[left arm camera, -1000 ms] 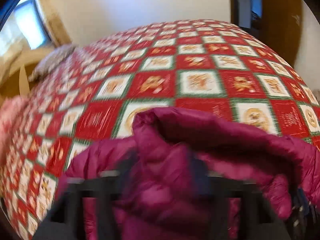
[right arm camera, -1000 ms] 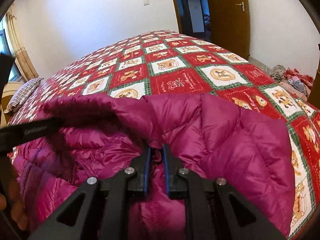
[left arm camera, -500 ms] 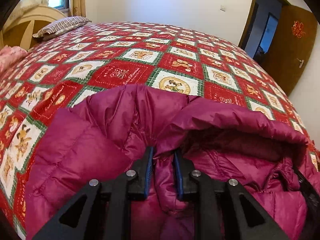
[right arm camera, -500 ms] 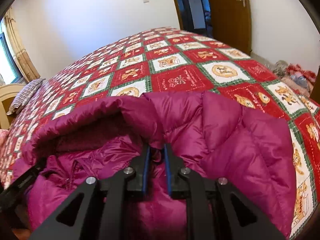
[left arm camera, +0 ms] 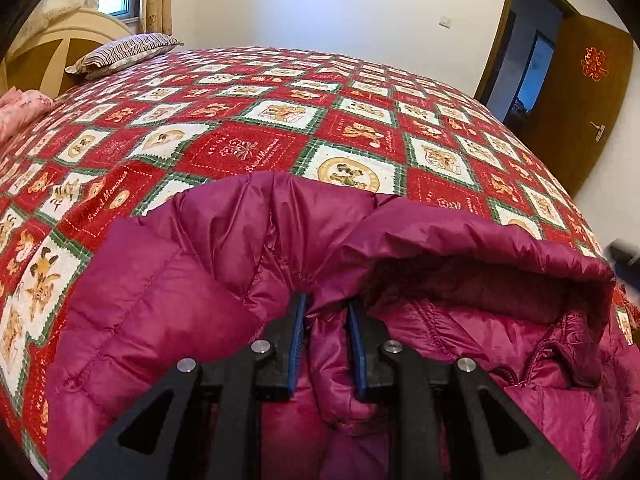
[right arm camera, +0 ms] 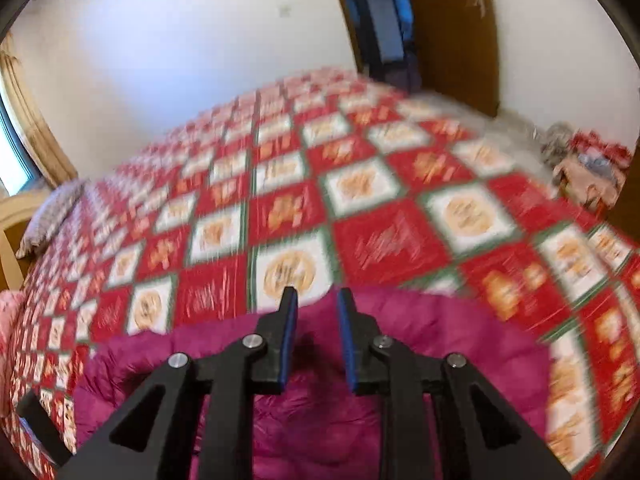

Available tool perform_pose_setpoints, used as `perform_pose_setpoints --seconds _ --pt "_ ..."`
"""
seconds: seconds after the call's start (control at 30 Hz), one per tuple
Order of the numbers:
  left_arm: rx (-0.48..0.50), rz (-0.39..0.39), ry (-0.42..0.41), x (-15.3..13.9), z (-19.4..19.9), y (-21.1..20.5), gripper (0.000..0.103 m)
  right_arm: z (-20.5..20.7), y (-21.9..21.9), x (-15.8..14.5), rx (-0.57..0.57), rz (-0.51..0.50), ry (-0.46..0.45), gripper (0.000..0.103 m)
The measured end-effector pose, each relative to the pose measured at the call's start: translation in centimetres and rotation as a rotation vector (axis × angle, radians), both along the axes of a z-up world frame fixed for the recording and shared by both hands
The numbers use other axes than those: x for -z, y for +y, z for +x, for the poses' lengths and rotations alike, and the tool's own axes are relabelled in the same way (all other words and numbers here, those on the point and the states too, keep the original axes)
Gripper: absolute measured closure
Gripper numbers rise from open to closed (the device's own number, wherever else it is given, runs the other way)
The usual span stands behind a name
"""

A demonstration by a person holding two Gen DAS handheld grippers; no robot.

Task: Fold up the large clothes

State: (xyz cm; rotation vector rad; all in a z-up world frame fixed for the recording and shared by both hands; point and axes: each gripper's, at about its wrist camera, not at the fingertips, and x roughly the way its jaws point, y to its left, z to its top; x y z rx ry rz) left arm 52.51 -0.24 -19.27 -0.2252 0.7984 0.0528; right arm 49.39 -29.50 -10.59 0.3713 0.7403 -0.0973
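Observation:
A magenta puffer jacket (left arm camera: 180, 300) with a hood (left arm camera: 480, 256) lies on the near side of a bed. My left gripper (left arm camera: 326, 312) is shut on a fold of the jacket beside the hood. In the right wrist view, which is blurred, my right gripper (right arm camera: 314, 304) is open and empty, raised above the jacket (right arm camera: 440, 344), with nothing between its fingers. A black piece of the right gripper shows at the right edge of the left wrist view (left arm camera: 626, 258).
The bed has a red, white and green patchwork quilt (left arm camera: 248, 148). A striped pillow (left arm camera: 124, 52) and a cream headboard (left arm camera: 52, 52) are at the far left. A brown door (left arm camera: 576, 100) stands open at the right. Clothes (right arm camera: 588, 168) lie on the floor.
My right gripper has let go of the jacket, opened and lifted away. My left gripper keeps its hold on the jacket and has steadied.

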Motion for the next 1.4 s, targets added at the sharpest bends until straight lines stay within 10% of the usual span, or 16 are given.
perform_pose_setpoints --seconds 0.1,0.3,0.5,0.7,0.93,1.4 --pt "0.006 -0.005 0.0 0.0 0.1 0.0 0.08 -0.5 1.2 4.6 -0.07 0.003 0.101 0.079" --pt "0.123 -0.059 0.047 -1.3 -0.7 1.2 0.074 -2.4 0.9 5.3 -0.111 -0.026 -0.013 0.081" --pt "0.127 -0.059 -0.075 -6.3 -4.6 3.1 0.071 -2.4 1.6 5.4 -0.107 -0.06 -0.028 0.081" --pt "0.24 -0.044 -0.171 -10.0 0.1 -2.4 0.068 -2.1 1.6 5.2 -0.106 -0.066 -0.035 0.081" --pt "0.229 0.12 0.078 -0.8 5.6 -5.3 0.067 -2.6 1.4 5.3 -0.115 -0.043 -0.046 0.081" --pt "0.21 0.182 0.01 -0.3 5.4 -5.9 0.067 -2.1 3.3 1.2 -0.139 -0.08 -0.054 0.074"
